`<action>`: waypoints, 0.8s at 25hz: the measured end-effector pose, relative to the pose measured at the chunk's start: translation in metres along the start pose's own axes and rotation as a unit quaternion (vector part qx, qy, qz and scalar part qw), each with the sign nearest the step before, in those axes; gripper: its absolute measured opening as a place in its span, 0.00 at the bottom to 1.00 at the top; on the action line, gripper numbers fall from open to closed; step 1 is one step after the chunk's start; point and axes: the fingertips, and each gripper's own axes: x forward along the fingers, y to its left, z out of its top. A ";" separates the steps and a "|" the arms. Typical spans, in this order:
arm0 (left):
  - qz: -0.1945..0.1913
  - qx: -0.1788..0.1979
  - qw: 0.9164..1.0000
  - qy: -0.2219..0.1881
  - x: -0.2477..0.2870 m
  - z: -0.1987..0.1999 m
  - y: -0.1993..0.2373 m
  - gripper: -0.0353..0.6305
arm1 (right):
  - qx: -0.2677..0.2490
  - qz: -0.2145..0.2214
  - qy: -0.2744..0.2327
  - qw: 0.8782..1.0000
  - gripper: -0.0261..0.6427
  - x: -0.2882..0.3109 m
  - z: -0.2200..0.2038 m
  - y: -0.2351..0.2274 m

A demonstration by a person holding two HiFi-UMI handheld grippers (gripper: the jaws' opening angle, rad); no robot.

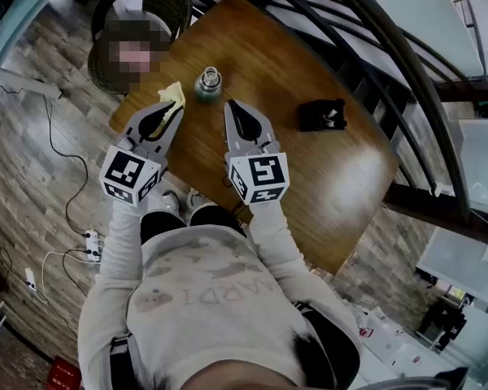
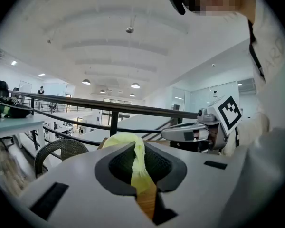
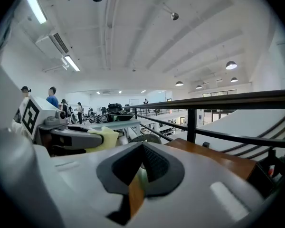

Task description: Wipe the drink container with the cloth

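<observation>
— Gripping what, the left gripper (image 1: 176,108)?
— Yellow cloth (image 1: 173,96), jaws clamped on it, just left of the drink container (image 1: 209,84), upright on table (image 1: 325,169).
— Right gripper (image 1: 233,106)?
— Just right of the drink container. Jaws together, nothing between.

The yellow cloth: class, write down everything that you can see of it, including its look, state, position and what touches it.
The yellow cloth is pale, soft and crumpled, and looks like thin fabric. The left gripper has it pinched between its jaws. One fold runs down between the pads and the rest bunches out past the tips. In the head view it sits over the wooden table, to the left of the drink container and apart from it. Whether it touches the table cannot be told.
</observation>
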 end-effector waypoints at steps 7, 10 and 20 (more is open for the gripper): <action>0.005 0.011 0.999 -0.034 -0.035 0.025 -0.009 0.09 | -0.006 -0.034 -0.027 0.999 0.06 -0.040 0.019 0.009; 0.004 0.015 0.999 -0.048 -0.049 0.034 -0.013 0.09 | -0.009 -0.045 -0.037 0.998 0.06 -0.054 0.025 0.015; 0.000 0.031 0.996 -0.088 -0.086 0.060 -0.032 0.09 | -0.030 -0.072 -0.072 0.994 0.06 -0.100 0.047 0.034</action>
